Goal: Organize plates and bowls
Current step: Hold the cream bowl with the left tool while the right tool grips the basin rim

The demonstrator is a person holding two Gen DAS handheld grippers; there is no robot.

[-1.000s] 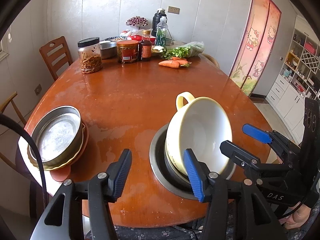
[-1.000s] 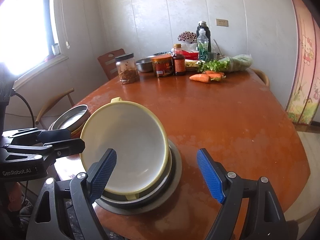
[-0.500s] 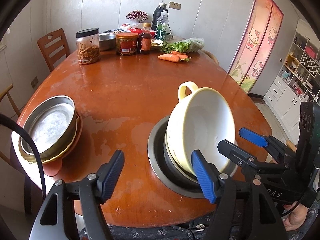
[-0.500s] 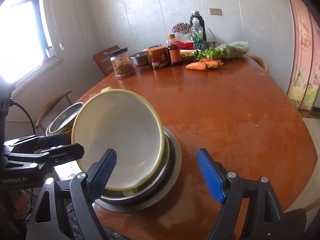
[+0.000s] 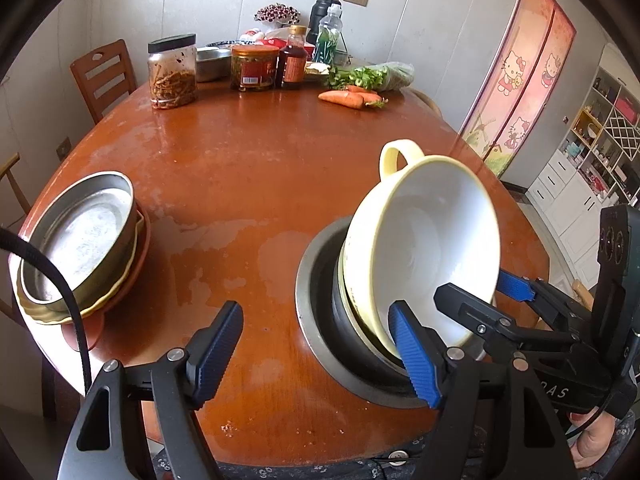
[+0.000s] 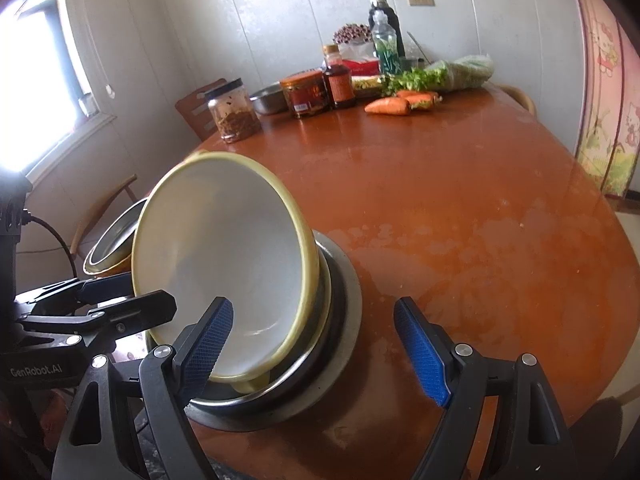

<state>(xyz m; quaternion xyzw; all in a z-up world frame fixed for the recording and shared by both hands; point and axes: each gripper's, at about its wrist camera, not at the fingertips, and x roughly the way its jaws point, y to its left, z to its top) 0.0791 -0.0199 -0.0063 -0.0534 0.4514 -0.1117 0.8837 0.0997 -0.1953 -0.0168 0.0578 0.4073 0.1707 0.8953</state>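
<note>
While fingers (image 5: 416,362) open, yellow bowl (image 5: 424,256) tilted

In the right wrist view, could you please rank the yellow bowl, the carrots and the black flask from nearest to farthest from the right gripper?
From the right gripper:
1. Yellow bowl, tilted in the metal pan, beside its left finger.
2. Carrots, far side of the table.
3. Black flask, behind the bottles by the wall.

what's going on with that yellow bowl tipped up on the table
A person with a hand-held gripper in each hand is sorting dishes. The yellow bowl leans tilted in a metal dish stack. The left hand-held gripper is opening, one finger by the bowl's rim, nothing gripped. The right hand-held gripper is open beside it. Another stack sits apart.
</note>
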